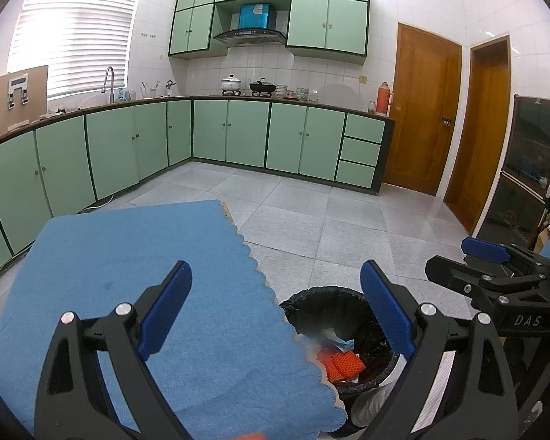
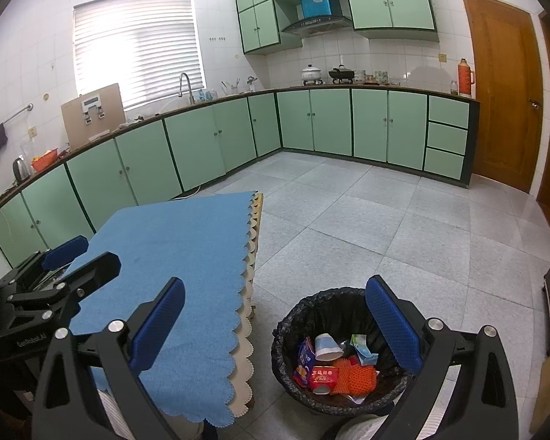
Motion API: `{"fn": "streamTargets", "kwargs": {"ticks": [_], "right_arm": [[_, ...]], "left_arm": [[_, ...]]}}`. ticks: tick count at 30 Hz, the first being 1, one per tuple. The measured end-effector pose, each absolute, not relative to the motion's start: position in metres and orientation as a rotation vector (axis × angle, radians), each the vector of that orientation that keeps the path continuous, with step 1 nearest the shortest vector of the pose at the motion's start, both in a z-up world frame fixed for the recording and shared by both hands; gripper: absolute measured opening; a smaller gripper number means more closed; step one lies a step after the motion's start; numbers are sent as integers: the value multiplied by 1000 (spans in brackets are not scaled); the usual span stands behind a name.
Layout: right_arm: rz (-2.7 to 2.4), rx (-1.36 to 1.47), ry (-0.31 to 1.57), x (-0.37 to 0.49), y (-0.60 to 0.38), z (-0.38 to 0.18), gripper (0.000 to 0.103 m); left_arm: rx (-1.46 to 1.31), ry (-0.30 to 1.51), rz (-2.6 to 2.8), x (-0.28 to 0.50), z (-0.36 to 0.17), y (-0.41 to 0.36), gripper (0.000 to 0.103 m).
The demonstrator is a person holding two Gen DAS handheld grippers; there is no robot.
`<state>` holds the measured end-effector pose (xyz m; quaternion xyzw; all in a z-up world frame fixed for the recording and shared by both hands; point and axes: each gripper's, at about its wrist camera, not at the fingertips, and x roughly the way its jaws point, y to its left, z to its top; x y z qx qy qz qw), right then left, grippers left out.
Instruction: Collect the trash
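Observation:
A black-lined trash bin (image 2: pixel 311 297) stands on the floor beside the table's right edge. Inside it lie a paper cup (image 2: pixel 326 346), a red packet (image 2: pixel 322 376), an orange foam net (image 2: pixel 355 376) and a small carton (image 2: pixel 363 348). My right gripper (image 2: pixel 275 326) hangs open above the bin and the table corner, holding nothing. My left gripper (image 1: pixel 275 308) is also open and holds nothing, over the blue tablecloth (image 1: pixel 128 256) and the bin (image 1: pixel 319 291). The orange net (image 1: pixel 344 363) shows there too. Each gripper appears in the other's view: right gripper (image 1: pixel 465 258), left gripper (image 2: pixel 82 256).
Green base cabinets (image 2: pixel 201 139) run along the left and far walls under a worktop with pots and a sink. Two brown wooden doors (image 1: pixel 421 110) are at the far right. A dark glass-fronted cabinet (image 1: pixel 531 168) stands close on the right. Grey tiled floor (image 2: pixel 385 220) lies beyond the bin.

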<state>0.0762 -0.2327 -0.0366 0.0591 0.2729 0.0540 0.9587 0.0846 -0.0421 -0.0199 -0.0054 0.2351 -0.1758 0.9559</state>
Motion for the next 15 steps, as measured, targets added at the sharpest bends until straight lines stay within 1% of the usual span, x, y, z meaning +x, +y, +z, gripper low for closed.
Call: {"fn": "streamTargets", "kwargs": {"ticks": [15], "right_arm": [[110,120,554,77,-232,-36,97]], "left_arm": [[-11,479,-356,86,-20,-41,90]]}}
